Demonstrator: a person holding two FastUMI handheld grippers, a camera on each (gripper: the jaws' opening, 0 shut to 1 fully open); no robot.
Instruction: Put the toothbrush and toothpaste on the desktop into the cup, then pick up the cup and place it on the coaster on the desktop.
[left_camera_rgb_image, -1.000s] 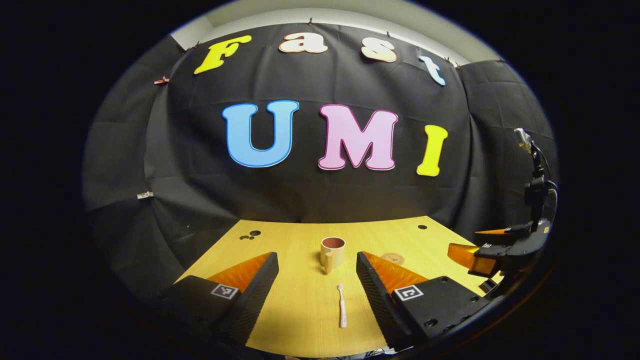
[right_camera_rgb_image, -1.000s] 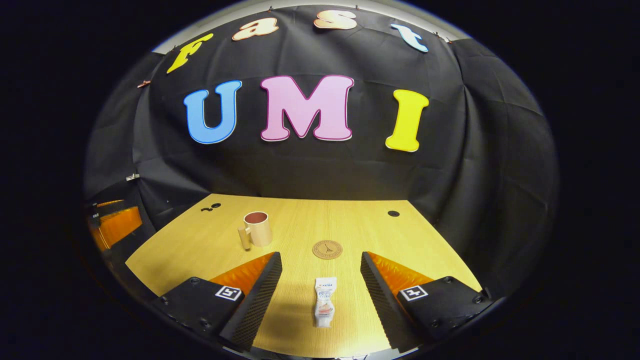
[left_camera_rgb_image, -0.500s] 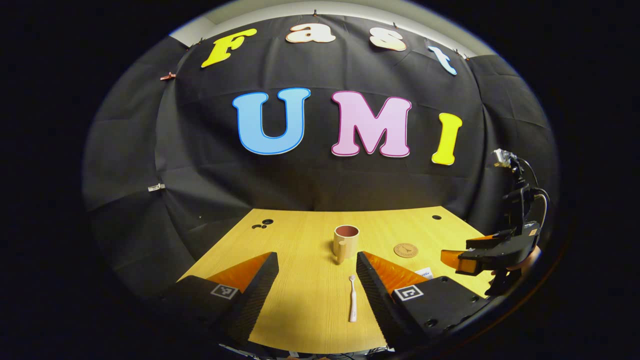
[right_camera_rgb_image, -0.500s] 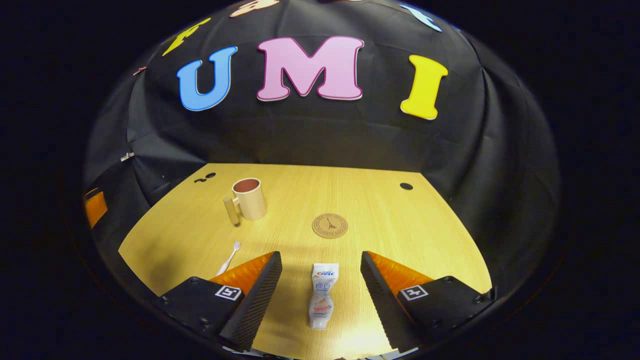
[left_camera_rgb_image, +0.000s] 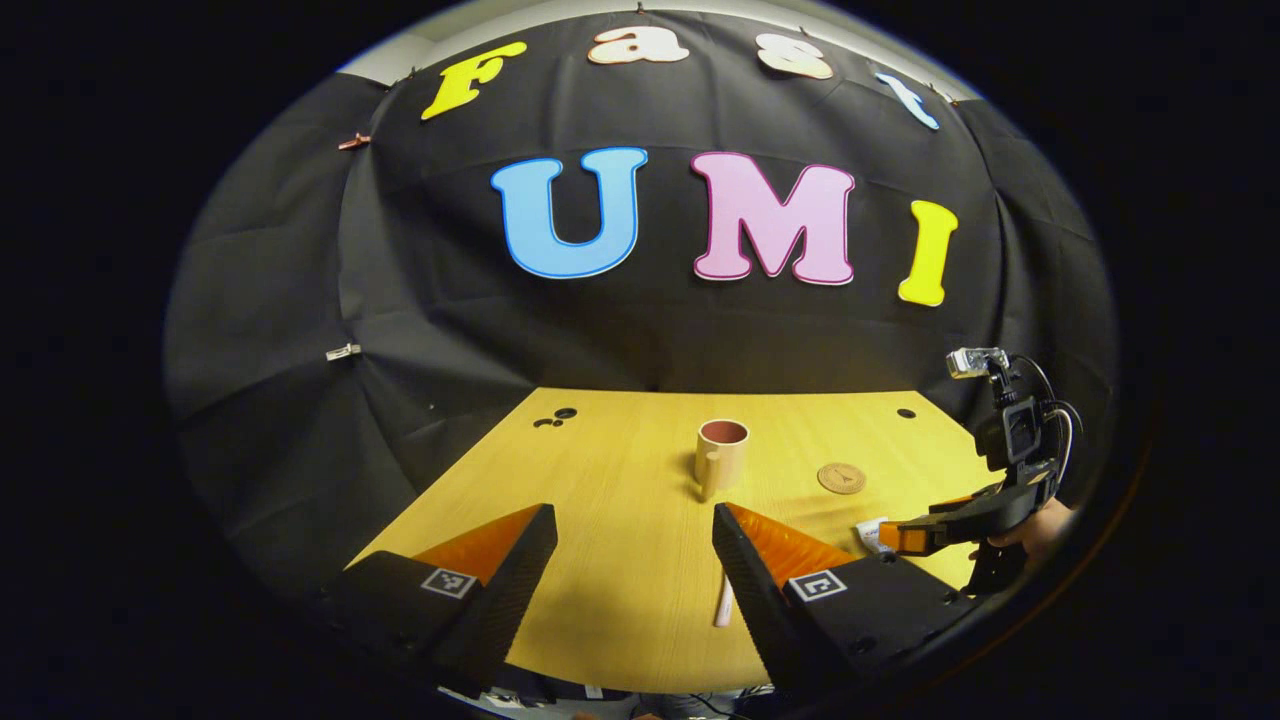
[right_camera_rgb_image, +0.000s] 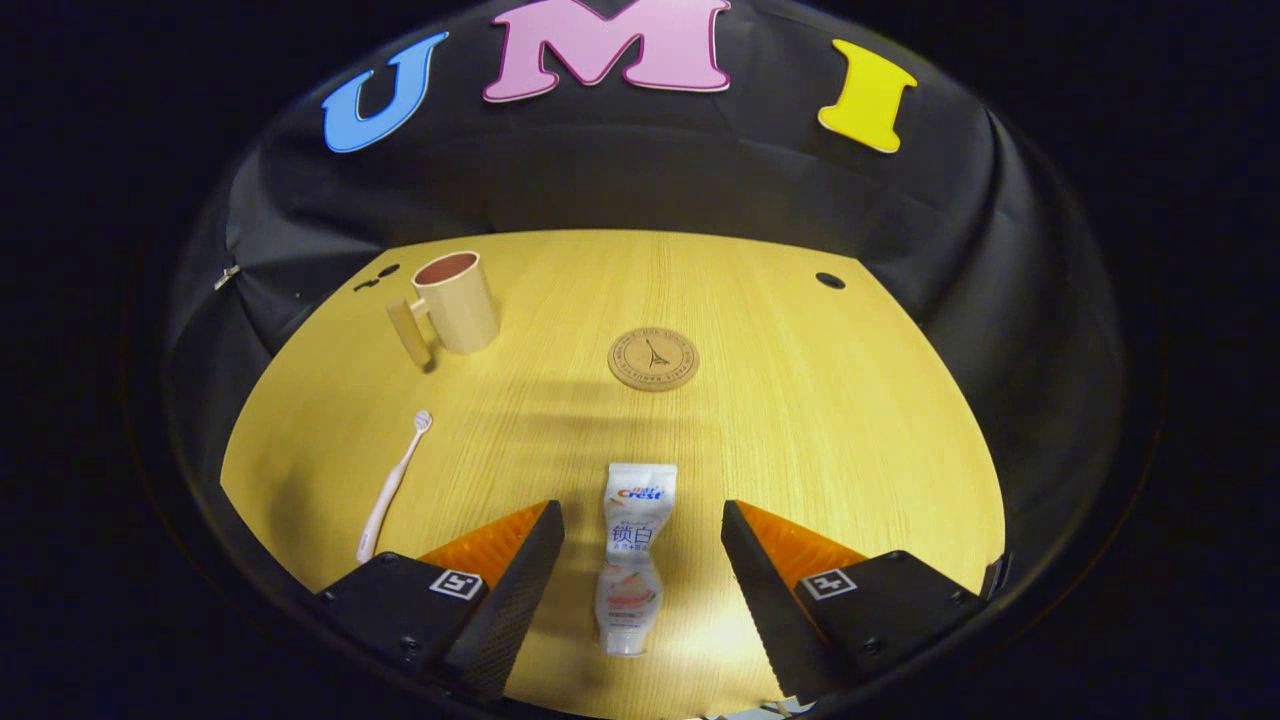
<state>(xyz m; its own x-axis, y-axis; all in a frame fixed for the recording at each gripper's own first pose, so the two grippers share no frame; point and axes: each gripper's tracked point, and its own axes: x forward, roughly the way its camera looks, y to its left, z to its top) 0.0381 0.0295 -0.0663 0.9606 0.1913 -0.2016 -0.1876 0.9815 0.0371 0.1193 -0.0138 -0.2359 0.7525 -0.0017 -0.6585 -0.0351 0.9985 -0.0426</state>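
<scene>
A white toothpaste tube (right_camera_rgb_image: 632, 560) lies flat on the wooden desk (right_camera_rgb_image: 820, 420), between the spread fingers of my open right gripper (right_camera_rgb_image: 640, 540). A pale pink toothbrush (right_camera_rgb_image: 393, 487) lies to its left, head pointing away. The beige cup (right_camera_rgb_image: 455, 303) with a side handle stands upright at the back left, and the round coaster (right_camera_rgb_image: 653, 358) lies mid-desk. In the left gripper view my left gripper (left_camera_rgb_image: 632, 545) hangs open above the desk; the toothbrush handle (left_camera_rgb_image: 722, 603) peeks out beside its right finger. The cup (left_camera_rgb_image: 721, 457), the coaster (left_camera_rgb_image: 841, 478) and the right gripper (left_camera_rgb_image: 935, 530) appear beyond.
Small round holes mark the desk's far corners (right_camera_rgb_image: 829, 281). A hand (left_camera_rgb_image: 1040, 520) holds the right gripper at the desk's right side. Black cloth walls the desk on three sides.
The right gripper has tilted down and moved forward over the toothpaste tube. The left gripper's view has swung left, so the toothbrush has slid behind its right finger.
</scene>
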